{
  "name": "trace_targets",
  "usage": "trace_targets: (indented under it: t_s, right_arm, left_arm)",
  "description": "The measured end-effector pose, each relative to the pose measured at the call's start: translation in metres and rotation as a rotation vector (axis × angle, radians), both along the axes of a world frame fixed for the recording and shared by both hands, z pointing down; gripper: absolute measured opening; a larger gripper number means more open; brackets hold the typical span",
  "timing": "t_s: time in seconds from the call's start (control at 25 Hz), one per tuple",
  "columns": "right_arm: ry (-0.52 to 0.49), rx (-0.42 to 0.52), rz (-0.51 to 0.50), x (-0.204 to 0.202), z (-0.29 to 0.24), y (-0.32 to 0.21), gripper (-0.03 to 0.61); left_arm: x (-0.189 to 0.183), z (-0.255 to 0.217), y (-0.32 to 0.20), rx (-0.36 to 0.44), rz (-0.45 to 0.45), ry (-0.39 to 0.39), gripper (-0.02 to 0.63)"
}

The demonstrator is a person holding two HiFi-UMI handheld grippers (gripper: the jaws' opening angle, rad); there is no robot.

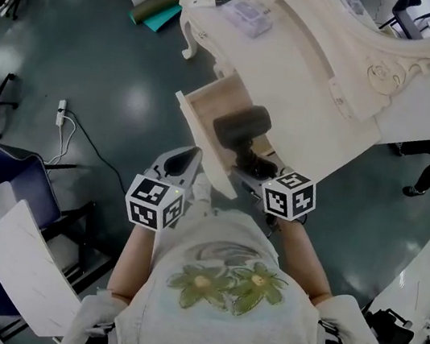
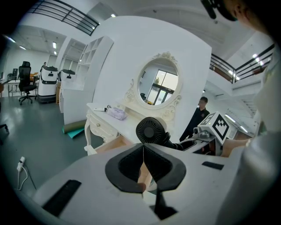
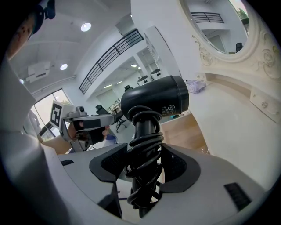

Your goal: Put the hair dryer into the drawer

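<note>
The black hair dryer (image 1: 243, 127) hangs above the open wooden drawer (image 1: 209, 109) of the white dressing table (image 1: 314, 69). My right gripper (image 3: 145, 165) is shut on its handle, where the cord is wound round; the dryer's body (image 3: 158, 101) stands upright above the jaws. The right gripper (image 1: 255, 167) sits at the drawer's near end. My left gripper (image 1: 182, 163) is just left of it, beside the drawer front. Its pads meet with nothing between them (image 2: 142, 163). From there I see the dryer's rear grille (image 2: 151, 131) and the drawer (image 2: 112, 144).
A clear pouch (image 1: 249, 16) lies on the tabletop under the oval mirror (image 2: 158, 85). A rolled green mat (image 1: 156, 9) and a power strip (image 1: 61, 111) lie on the floor to the left. A blue chair (image 1: 18, 175) stands near my left side. A person (image 2: 197, 116) stands behind the table.
</note>
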State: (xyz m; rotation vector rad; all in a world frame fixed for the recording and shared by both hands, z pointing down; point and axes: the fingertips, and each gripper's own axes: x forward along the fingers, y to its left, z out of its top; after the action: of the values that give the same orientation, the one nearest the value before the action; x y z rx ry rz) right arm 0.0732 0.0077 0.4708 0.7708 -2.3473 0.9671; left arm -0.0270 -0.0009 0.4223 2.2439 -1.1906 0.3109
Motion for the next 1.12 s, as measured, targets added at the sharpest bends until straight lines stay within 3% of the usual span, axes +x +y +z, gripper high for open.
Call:
trace_targets:
  t_s: [1.12]
  right_arm:
    - [0.036,-0.041,0.001,-0.022,0.031,-0.026,0.232]
  left_arm:
    - [-0.025,0.027,-0.023,-0.057,0.016,-0.004,0.011]
